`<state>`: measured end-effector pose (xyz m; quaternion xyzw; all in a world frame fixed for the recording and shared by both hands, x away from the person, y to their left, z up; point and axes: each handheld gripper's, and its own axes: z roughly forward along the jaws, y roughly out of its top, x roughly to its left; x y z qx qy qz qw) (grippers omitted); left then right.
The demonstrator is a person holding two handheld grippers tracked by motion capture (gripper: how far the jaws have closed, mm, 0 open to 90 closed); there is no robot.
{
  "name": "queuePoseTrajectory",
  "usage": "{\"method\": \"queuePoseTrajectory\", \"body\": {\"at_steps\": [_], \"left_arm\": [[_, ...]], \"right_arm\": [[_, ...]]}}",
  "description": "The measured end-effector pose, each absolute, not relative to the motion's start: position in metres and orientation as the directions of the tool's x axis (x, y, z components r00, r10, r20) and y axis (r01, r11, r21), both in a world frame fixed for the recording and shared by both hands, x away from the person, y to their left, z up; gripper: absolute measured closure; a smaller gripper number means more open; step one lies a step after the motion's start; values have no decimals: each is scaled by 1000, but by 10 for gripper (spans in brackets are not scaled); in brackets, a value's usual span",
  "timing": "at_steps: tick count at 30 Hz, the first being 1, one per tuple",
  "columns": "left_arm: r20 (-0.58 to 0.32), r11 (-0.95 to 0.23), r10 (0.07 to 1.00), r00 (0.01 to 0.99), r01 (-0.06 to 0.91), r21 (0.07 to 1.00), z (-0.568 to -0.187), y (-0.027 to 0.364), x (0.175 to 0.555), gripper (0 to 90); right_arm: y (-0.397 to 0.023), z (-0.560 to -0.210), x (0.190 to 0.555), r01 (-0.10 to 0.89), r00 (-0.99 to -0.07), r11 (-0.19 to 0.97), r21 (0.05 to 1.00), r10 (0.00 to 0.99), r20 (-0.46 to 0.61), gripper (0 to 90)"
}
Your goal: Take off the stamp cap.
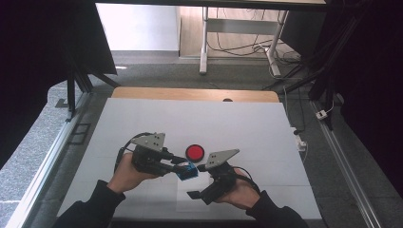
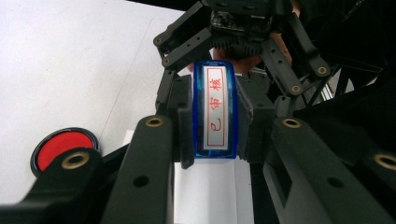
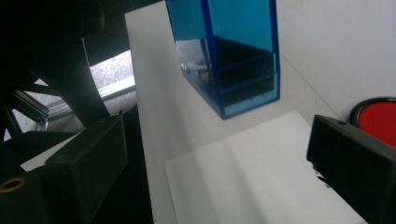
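Observation:
A blue see-through stamp with a white label of red characters hangs just above the table, and my left gripper is shut on its two sides. The left gripper's pads press flat against the blue body. My right gripper faces it from the right, open, its jaws wide apart with nothing between them. In the right gripper view the stamp stands ahead of the jaws over a white sheet of paper. A round red ink pad lies just beyond both grippers.
The white table has a wooden strip along its far edge. Grey floor, metal rails and table legs with cables lie beyond it. The person's dark sleeves enter from the bottom.

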<state>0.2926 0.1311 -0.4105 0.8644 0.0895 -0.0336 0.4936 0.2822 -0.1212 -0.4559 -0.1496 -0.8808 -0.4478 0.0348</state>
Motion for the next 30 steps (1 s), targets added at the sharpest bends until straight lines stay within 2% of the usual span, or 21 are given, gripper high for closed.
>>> {"method": "queuePoseTrajectory", "body": {"at_steps": [4, 5, 8, 9, 14, 23, 30], "left_arm": [[-142, -496, 98, 985, 172, 851, -411, 131, 293, 706], [-142, -496, 98, 985, 172, 851, -411, 131, 293, 706], [-134, -496, 81, 988, 157, 854, -411, 130, 292, 706], [-133, -494, 77, 988, 154, 855, -411, 130, 292, 706], [-136, -481, 57, 989, 147, 864, -411, 130, 292, 706], [-134, -471, 36, 990, 135, 872, -411, 129, 291, 706], [-129, -460, 27, 991, 127, 879, -411, 130, 291, 706]], "right_arm": [[-122, -454, 285, 287, -956, 529, 799, 216, 200, 206], [-122, -454, 285, 287, -956, 529, 799, 216, 200, 206], [-125, -451, 287, 264, -963, 503, 823, 189, 193, 322], [-125, -450, 287, 252, -967, 502, 828, 160, 197, 385], [-124, -449, 287, 229, -973, 498, 837, 122, 194, 502], [-126, -449, 291, 232, -972, 474, 849, 84, 219, 634], [-127, -449, 292, 227, -973, 469, 854, 64, 223, 658]]}}
